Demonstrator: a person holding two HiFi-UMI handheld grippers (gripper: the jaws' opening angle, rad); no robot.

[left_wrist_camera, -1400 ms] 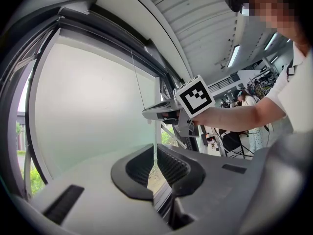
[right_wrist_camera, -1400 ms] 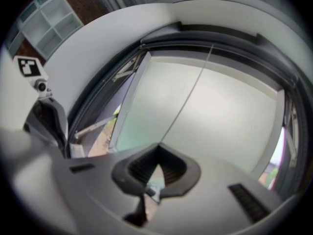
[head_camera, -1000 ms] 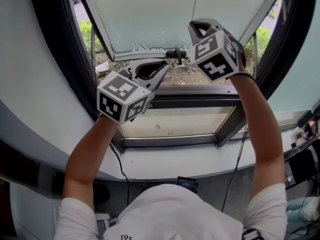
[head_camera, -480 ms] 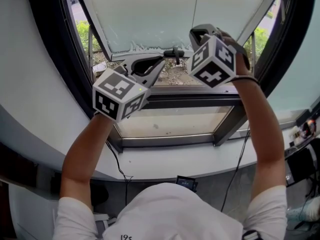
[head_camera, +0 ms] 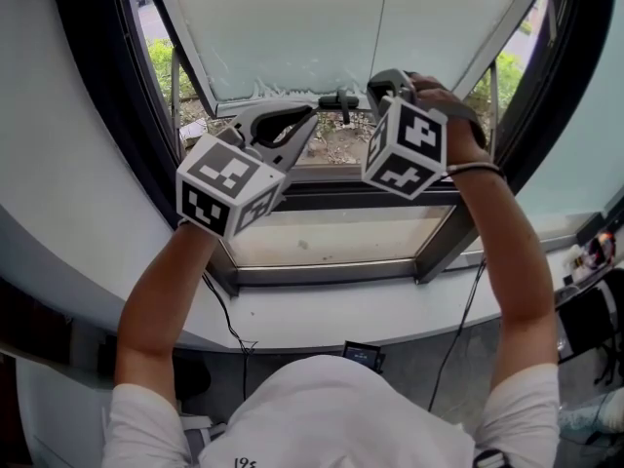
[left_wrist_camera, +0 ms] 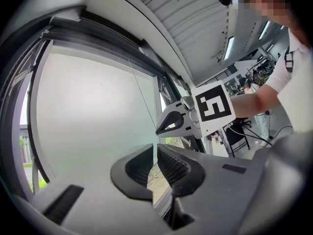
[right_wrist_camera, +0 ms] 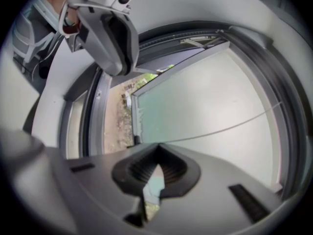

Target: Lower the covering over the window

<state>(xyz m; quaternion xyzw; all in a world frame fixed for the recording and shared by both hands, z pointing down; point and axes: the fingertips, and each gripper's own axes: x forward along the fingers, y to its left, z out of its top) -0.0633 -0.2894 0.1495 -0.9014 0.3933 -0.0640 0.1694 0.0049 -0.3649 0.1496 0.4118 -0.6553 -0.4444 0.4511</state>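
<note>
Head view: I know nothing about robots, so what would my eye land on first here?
Two cubes with black-and-white square markers, one on the left gripper at centre left and one on the right gripper at centre right, both raised to the window with jaws shut. Behind them a pale covering fills the upper window, leaving a strip of gravel and greenery visible below its edge.

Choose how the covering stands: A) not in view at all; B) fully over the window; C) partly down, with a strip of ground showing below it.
C: the covering ends above the lower frame, and ground shows in the gap between them.
</note>
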